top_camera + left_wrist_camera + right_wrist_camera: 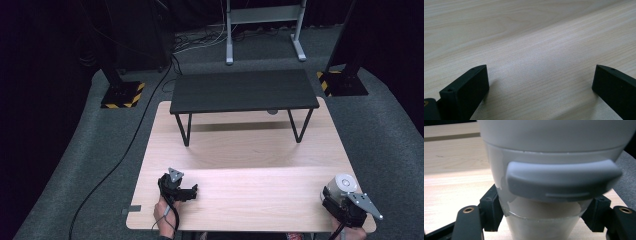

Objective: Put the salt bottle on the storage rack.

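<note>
Dark carpet and black drapes surrounded a pale wooden table (250,150), lit in a bright band across its near half. At the far end of it stood a small black bench (243,90) on thin metal legs, and beyond that a grey metal frame (264,30) rose from the floor. A black cable (125,150) trailed over the carpet to the left of the table.

Near the front right corner, the right gripper (336,196) was clamped on a white lidded container (342,184) that stood upright on the table, close to its right edge. In the right gripper view the jaws pressed against both sides of the container's (549,165) translucent lower body, below a white lid with a protruding tab facing the camera. No earlier frame showed how the grip came about.

Toward the front left, the left gripper (192,191) rested low over the wood in the person's hand (164,212), well apart from the container. In the left gripper view its two black jaws stood wide apart with bare tabletop (536,50) between them.
</note>
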Demonstrator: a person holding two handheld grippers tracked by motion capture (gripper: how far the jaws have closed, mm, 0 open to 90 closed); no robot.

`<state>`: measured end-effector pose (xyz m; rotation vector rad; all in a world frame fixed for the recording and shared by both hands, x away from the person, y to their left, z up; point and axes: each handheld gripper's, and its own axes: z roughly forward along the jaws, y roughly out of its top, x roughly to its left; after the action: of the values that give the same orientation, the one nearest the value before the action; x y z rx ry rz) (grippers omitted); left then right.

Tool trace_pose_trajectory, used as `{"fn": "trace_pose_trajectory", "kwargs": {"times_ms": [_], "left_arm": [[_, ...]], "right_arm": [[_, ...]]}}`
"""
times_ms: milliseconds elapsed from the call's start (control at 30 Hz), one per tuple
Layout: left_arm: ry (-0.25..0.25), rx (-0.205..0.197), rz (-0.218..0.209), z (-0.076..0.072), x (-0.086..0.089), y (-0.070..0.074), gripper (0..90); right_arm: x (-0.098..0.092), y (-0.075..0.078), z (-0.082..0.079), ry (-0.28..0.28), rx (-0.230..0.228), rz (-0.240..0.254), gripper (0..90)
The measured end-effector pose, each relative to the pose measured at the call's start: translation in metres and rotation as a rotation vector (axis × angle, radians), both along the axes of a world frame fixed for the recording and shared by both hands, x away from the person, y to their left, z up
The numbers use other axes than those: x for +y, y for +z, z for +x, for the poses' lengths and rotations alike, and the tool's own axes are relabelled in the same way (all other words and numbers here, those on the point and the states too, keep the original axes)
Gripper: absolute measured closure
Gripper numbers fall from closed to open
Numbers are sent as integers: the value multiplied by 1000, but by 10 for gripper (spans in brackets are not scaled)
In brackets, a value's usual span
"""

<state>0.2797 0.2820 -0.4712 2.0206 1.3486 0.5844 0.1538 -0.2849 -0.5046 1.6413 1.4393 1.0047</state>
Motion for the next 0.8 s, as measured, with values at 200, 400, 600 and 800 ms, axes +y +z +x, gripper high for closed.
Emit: {"fn": "trace_pose_trajectory", "kwargs": {"times_ms": [200,400,600,800], "left_arm": [[-1,0,0,0,0,0,3],[-1,0,-1,0,0,0,3],[-3,0,1,0,0,0,3],[-1,0,-2,0,0,0,3]], "right_arm": [[-1,6,-5,5,-11,5,293],[-1,18,-8,18,-27,-2,293],[0,37,-9,33,-47,-13,293],[0,52,-5,56,-62,-27,292]]}}
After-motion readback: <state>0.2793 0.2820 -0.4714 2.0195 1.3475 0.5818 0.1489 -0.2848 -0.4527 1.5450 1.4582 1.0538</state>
